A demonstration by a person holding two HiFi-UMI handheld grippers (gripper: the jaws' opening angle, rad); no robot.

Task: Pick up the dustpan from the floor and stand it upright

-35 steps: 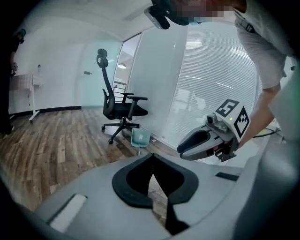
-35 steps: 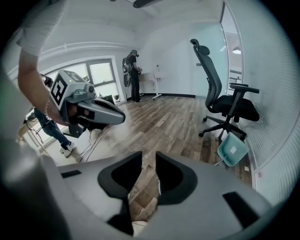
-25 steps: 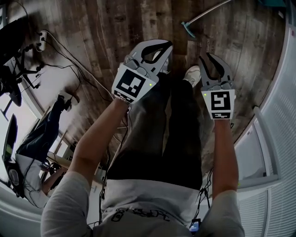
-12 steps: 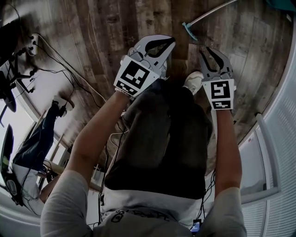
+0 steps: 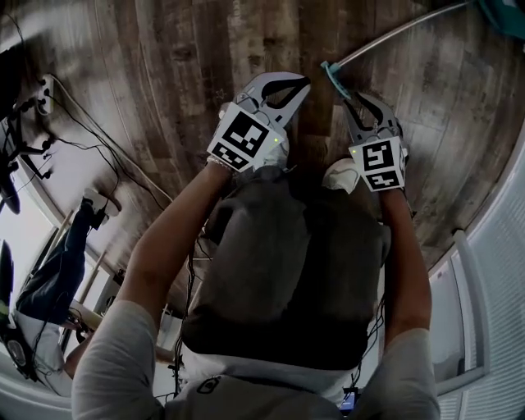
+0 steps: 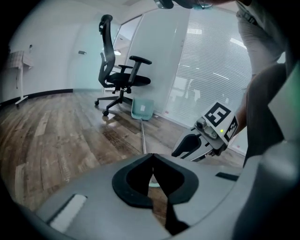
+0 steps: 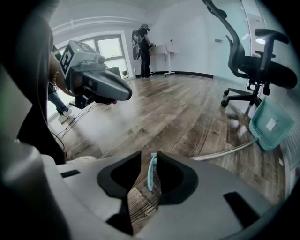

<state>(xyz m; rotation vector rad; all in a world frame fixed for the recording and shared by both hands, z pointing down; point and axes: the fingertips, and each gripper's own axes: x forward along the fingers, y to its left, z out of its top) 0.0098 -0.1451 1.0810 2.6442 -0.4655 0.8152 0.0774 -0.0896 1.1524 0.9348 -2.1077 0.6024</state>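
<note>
Fingers (image 7: 177,177) of right gripper (image 7: 147,156) apart, dustpan handle (image 7: 151,174) between them

Dustpan (image 5: 502,11): teal pan cut off at head view's top right corner; in left gripper view, handle's near end hidden behind left tongs (image 6: 152,158). Office chair (image 7: 255,56) behind the dustpan: cropped by right gripper view's right edge.

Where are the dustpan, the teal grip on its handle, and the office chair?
dustpan (image 7: 263,130): right gripper view, on the teal pan's body.
teal grip (image 5: 331,72): head view, on the grip's crossbar.
office chair (image 6: 125,79): left gripper view, on the seat.
</note>
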